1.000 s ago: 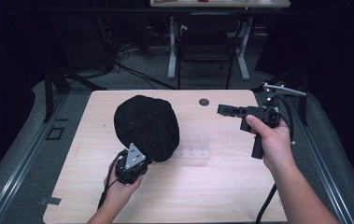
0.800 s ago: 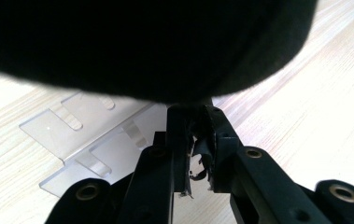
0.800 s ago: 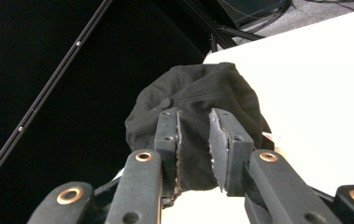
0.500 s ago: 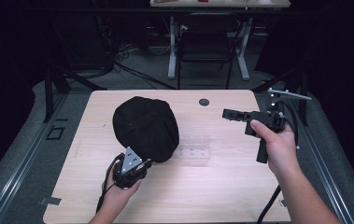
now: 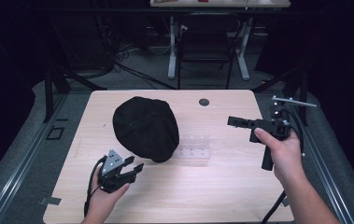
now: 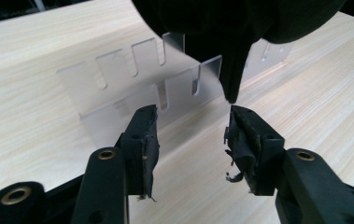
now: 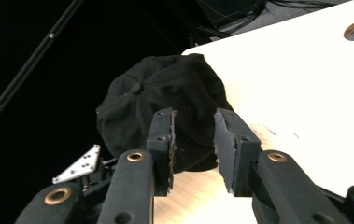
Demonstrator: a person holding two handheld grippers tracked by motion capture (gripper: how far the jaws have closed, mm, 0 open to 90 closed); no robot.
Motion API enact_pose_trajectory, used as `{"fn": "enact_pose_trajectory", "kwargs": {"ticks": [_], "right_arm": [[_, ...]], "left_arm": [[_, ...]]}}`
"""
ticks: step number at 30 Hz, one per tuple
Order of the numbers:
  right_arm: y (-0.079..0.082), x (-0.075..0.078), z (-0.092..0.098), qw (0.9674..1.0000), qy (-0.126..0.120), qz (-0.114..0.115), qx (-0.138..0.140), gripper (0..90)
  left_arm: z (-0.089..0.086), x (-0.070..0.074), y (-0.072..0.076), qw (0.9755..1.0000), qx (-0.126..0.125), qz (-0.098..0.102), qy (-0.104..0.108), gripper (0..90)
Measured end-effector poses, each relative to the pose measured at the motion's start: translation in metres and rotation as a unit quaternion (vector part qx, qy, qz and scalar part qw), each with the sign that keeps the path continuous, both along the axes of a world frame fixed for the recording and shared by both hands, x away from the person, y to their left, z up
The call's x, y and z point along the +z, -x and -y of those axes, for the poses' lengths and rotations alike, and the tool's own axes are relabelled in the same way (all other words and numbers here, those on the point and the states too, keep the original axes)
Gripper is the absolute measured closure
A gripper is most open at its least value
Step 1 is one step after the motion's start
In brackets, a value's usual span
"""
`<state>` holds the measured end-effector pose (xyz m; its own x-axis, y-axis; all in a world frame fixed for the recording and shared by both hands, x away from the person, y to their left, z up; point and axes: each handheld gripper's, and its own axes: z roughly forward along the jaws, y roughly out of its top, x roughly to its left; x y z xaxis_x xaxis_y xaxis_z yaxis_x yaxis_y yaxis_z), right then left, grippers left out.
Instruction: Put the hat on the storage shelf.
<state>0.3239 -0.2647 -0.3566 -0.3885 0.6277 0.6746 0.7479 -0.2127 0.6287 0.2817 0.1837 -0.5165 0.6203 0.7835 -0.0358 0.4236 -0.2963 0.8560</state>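
A black cap (image 5: 144,128) lies on the wooden table (image 5: 221,186), left of the middle. A clear acrylic slotted rack (image 5: 194,147) sits just right of the cap's near edge. My left gripper (image 5: 135,169) is low over the table in front of the cap, open and holding nothing. In the left gripper view its tips (image 6: 191,126) stand just short of the cap (image 6: 240,18) and the rack (image 6: 132,79). My right gripper (image 5: 233,122) hovers at the right side, pointing left toward the cap (image 7: 165,93). It is open (image 7: 194,126) with nothing between its fingers.
A round grommet hole (image 5: 204,101) sits near the table's far edge. Chair legs and cables (image 5: 202,56) lie on the dark floor beyond the table. A thin metal bar (image 5: 293,100) sticks out by the right hand. The left gripper's grey plate (image 7: 79,163) appears beyond the right jaws.
My left gripper has drawn back from the cap's near edge toward the front of the table. My right gripper has shifted right and nearer. The cap lies still.
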Motion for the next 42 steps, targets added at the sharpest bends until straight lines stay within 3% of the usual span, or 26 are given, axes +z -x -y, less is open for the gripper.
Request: {"fn": "enact_pose_trajectory", "kwargs": {"ticks": [7,10,13,17,21,25,30,36,42], "right_arm": [[0.01,-0.009,0.006,0.9994,0.025,0.014,-0.017,63.4],[0.015,-0.012,0.008,0.9979,0.052,0.028,-0.025,60.1],[0.021,-0.017,0.01,0.9976,0.045,0.04,-0.032,54.5],[0.028,-0.025,0.01,0.9944,0.077,0.059,-0.042,52.5],[0.033,-0.033,0.011,0.9928,0.091,0.065,-0.043,51.2],[0.042,-0.047,0.011,0.9885,0.119,0.08,-0.048,50.5],[0.053,-0.065,0.01,0.983,0.15,0.091,-0.054,50.0],[0.064,-0.092,0.01,0.9769,0.17,0.109,-0.068,46.8],[0.066,-0.123,0.012,0.9728,0.197,0.096,-0.075,45.7]], "left_arm": [[-0.019,0.0,0.006,0.9996,0.015,-0.018,0.016,48.5],[-0.028,-0.002,0.007,0.9993,0.024,-0.022,0.018,46.5],[-0.036,-0.004,0.008,0.9988,0.035,-0.027,0.022,46.1],[-0.045,-0.009,0.009,0.9979,0.048,-0.031,0.03,45.9],[-0.052,-0.014,0.01,0.9973,0.057,-0.032,0.034,45.8],[-0.059,-0.022,0.009,0.9958,0.072,-0.039,0.039,45.2],[-0.061,-0.024,0.008,0.9957,0.075,-0.04,0.037,45.0],[-0.059,-0.029,0.008,0.996,0.072,-0.045,0.03,45.0],[-0.055,-0.032,0.009,0.9966,0.065,-0.043,0.025,45.0]]}}
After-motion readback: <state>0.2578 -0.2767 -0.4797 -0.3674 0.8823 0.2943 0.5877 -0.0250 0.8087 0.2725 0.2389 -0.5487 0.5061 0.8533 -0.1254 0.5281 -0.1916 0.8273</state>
